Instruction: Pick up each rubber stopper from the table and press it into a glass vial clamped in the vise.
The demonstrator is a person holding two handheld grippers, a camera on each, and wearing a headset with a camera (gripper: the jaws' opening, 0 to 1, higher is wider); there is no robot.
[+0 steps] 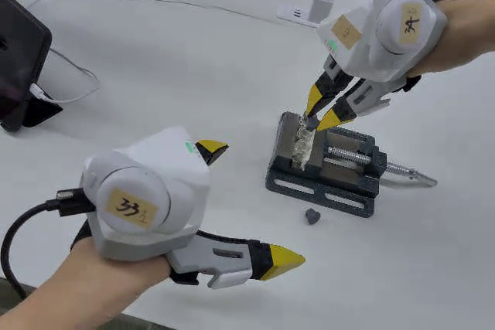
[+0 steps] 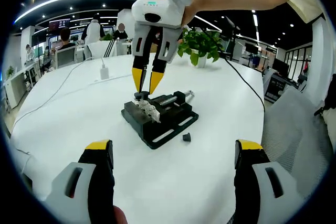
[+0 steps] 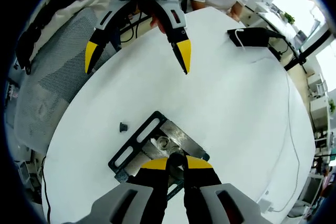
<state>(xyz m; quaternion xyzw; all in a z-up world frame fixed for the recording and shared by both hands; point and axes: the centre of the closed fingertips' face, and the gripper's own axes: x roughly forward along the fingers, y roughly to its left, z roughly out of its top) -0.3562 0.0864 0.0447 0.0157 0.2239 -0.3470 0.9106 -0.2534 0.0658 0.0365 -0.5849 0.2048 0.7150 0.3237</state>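
Note:
A black vise (image 1: 352, 183) stands on the white table and clamps a row of glass vials (image 1: 303, 144). My right gripper (image 1: 319, 113) hovers right over the vials, shut on a dark rubber stopper (image 1: 311, 122). In the right gripper view the stopper (image 3: 176, 159) sits between the yellow tips, just above a vial mouth (image 3: 167, 144). A second stopper (image 1: 312, 216) lies loose on the table in front of the vise. My left gripper (image 1: 247, 205) stands open and holds nothing, to the near left of the vise. The left gripper view shows the vise (image 2: 168, 124) and the loose stopper (image 2: 186, 137).
A white charger with its cable (image 1: 313, 9) lies at the far side of the table. A black device (image 1: 19, 59) on a stand sits at the left edge. Beyond the table are a potted plant (image 2: 202, 43) and seated people.

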